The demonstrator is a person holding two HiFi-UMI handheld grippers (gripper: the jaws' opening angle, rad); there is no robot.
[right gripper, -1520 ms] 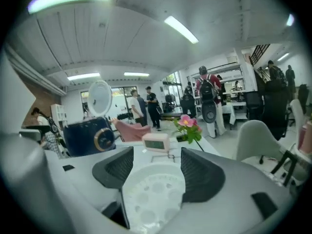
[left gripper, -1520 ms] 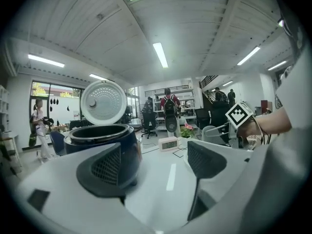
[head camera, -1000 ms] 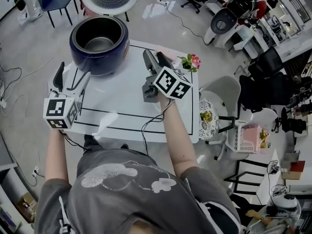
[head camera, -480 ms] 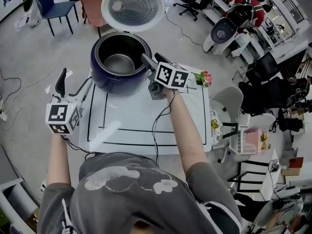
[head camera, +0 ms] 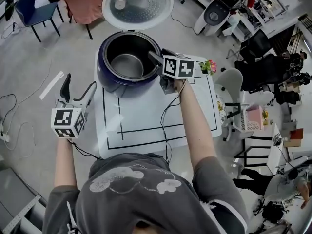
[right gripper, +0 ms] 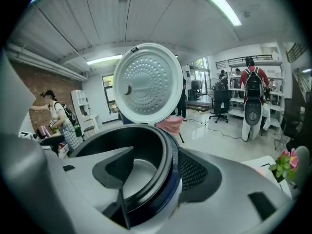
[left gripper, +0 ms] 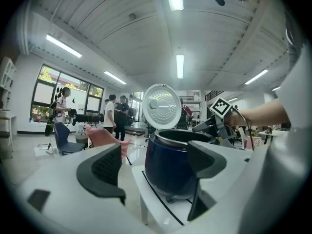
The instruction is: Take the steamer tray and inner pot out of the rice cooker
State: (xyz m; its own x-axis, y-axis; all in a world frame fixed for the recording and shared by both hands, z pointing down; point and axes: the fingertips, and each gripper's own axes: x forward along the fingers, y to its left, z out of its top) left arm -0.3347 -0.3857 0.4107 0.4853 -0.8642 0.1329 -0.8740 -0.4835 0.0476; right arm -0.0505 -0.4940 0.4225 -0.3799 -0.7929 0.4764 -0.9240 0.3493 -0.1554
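Note:
The dark blue rice cooker (head camera: 111, 76) stands at the far end of the white table (head camera: 195, 112), its round lid (head camera: 137, 6) swung up and open. Inside shows the shiny metal inner pot (head camera: 126, 65); I cannot pick out a steamer tray from it. My right gripper (head camera: 157, 58) is at the cooker's right rim, open. In the right gripper view (right gripper: 156, 172) one jaw is inside the pot (right gripper: 141, 172) and the other outside the wall, with gaps showing. My left gripper (head camera: 77, 87) hangs open left of the table, empty, and looks level at the cooker (left gripper: 170, 167).
Pink flowers (head camera: 208, 66) sit at the table's far right corner, a white chair (head camera: 233, 82) beyond them. A chair draped in pink cloth (head camera: 78, 1) and a blue chair (head camera: 29, 11) stand behind the cooker. Cables trail over the table. People stand far off (left gripper: 113, 116).
My right gripper has gone from above the table's middle forward to the cooker's right rim. My left gripper has drifted left, off the table's edge. The head view has swung towards the cooker.

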